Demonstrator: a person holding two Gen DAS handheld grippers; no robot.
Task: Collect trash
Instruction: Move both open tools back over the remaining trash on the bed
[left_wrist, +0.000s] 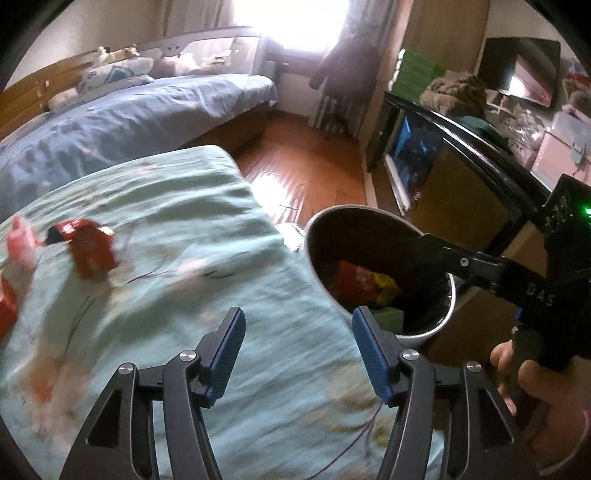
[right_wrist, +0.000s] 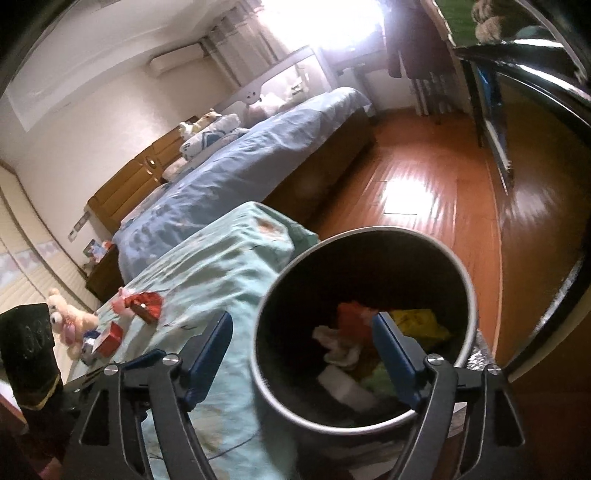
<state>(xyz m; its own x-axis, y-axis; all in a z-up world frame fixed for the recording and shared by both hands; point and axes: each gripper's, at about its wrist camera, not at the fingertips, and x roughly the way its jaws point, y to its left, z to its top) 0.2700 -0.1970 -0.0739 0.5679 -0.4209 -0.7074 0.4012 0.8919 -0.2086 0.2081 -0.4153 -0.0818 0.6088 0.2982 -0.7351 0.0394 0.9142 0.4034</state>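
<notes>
A round trash bin (left_wrist: 432, 325) with a black liner stands on the floor beside a surface covered with a green cloth (left_wrist: 207, 236). Red, yellow, white and green trash lies inside the bin (right_wrist: 461, 280). My left gripper (left_wrist: 297, 350) is open and empty above the cloth near the bin. My right gripper (right_wrist: 303, 354) is open and empty over the bin's near rim; it reaches in from the right in the left wrist view (left_wrist: 436, 254). Red wrappers (left_wrist: 90, 245) and a pink wrapper (left_wrist: 22, 240) lie on the cloth at the left; they also show in the right wrist view (right_wrist: 146, 306).
A bed with a blue cover (left_wrist: 122, 114) stands behind the cloth-covered surface. Wooden floor (left_wrist: 299, 166) runs between bed and a dark cabinet (left_wrist: 443, 162) on the right. A plush bear (right_wrist: 66, 317) and a small red box (right_wrist: 110, 338) sit at the cloth's far left.
</notes>
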